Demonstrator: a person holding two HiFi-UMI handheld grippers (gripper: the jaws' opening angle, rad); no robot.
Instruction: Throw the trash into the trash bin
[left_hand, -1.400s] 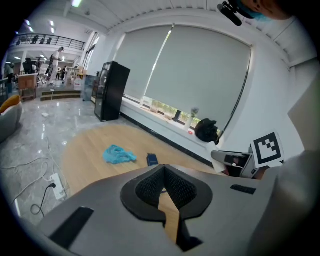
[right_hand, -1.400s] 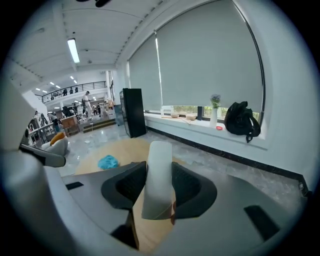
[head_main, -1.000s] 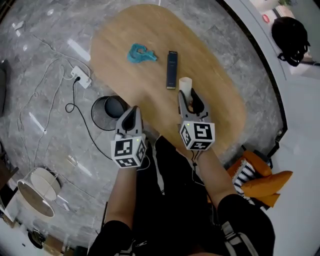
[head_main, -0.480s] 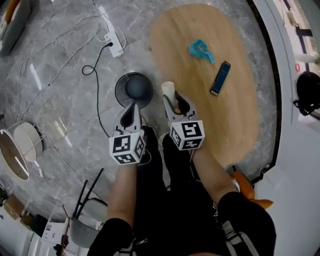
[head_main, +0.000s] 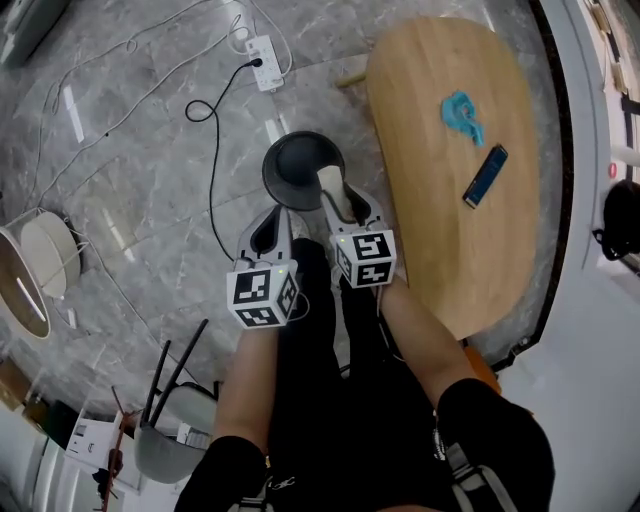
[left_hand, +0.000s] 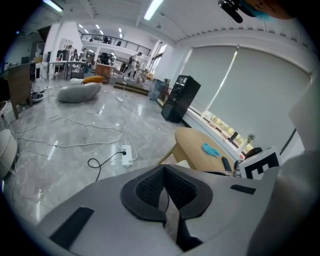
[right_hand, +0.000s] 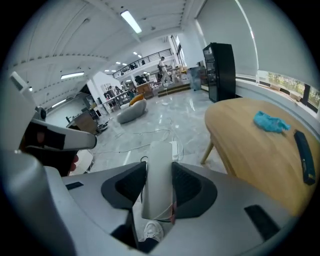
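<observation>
My right gripper (head_main: 340, 198) is shut on a white paper cup (head_main: 328, 182), which shows over the near right rim of the dark round trash bin (head_main: 300, 165) on the floor. In the right gripper view the cup (right_hand: 159, 170) stands clamped between both pads of the right gripper (right_hand: 157, 186); the bin is hidden there. My left gripper (head_main: 274, 218) hangs just left of it, near the bin's front edge, with nothing in it. Its pads meet in the left gripper view, where the left gripper (left_hand: 168, 196) is shut.
A wooden oval table (head_main: 440, 230) stands to the right, bearing a blue crumpled thing (head_main: 460, 115) and a dark remote (head_main: 485, 177). A white power strip (head_main: 265, 48) with a black cable lies beyond the bin. The person's legs are below the grippers.
Both grippers swung left off the table's edge to the trash bin, the right one carrying the cup. The table has slid to the right of the view.
</observation>
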